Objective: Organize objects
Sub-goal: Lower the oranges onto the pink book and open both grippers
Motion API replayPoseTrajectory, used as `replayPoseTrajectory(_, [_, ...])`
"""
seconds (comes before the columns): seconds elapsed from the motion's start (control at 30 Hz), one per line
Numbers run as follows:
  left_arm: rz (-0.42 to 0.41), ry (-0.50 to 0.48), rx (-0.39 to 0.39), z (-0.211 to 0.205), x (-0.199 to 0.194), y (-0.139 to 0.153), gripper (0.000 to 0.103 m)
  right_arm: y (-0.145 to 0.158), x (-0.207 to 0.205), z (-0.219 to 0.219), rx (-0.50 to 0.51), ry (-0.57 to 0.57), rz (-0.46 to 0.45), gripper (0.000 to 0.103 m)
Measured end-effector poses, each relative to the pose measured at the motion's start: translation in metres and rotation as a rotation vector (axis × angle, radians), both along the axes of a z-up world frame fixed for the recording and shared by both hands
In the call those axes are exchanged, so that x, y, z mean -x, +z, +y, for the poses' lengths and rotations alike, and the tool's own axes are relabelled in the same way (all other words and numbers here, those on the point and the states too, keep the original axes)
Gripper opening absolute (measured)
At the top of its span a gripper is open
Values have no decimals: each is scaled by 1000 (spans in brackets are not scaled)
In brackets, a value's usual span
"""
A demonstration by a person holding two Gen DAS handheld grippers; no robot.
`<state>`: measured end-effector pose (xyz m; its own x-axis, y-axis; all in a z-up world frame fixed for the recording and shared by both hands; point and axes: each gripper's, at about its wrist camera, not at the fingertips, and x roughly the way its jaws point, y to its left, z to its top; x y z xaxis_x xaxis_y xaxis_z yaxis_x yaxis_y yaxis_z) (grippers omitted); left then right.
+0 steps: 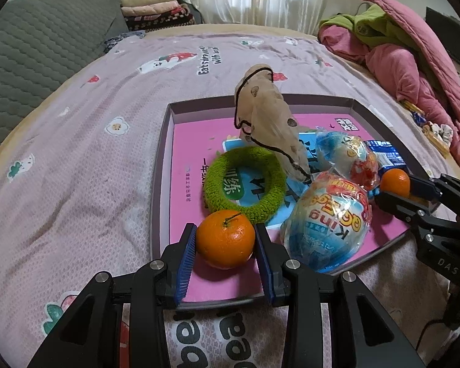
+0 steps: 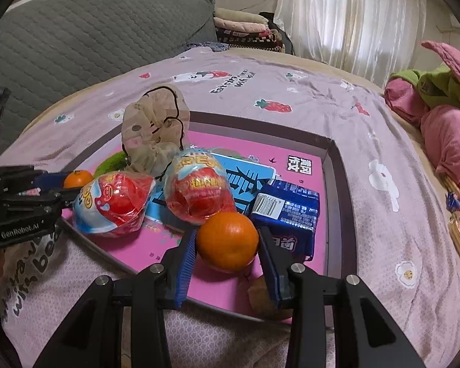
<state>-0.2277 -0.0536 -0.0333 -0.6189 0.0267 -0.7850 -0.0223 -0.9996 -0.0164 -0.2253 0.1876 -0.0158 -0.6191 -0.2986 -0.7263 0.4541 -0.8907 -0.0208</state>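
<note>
While the left tool points steeply down over the near edge of the tray, its blue ribbed pads are clamped on either side of a stemmed orange, which sits low in the frame's centre just above the pink tray floor. In the right wrist view the right tool stands in the same pose at bottom centre, pads pressed against a second orange; whether either fruit rests on the tray or hangs just clear of it I cannot tell. A yellowish thing under the right pad is mostly hidden and hard to name.

The left tool's body, seen at the left edge of the right wrist view, reads "GenRobot.AI"; the right tool's body shows "DAS", cut off, in the left wrist view.

Just beyond the oranges lie two plastic-wrapped toy eggs, one with upside-down letters reading "King", and a blue packet with a barcode beside the second orange. A green fuzzy ring lies past the stemmed orange, over Chinese print on the tray floor. A beige drawstring pouch stands upright mid-tray.

The tray sits on a bed whose pink sheet reads "Eat strawberry with bear", partly blurred. Farther back are a grey quilted headboard, folded blankets and curtains.
</note>
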Motion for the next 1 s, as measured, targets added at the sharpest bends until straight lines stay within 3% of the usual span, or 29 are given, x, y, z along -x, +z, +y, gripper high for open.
replayPoseTrajectory(0.5, [18,20,27,2,5,-5,38,0,3,5,5,-22,-24,40])
replayPoseTrajectory(1.0, [24,7,-8,1,2,-4,38,-2,2,3,-10,-14,-36,41])
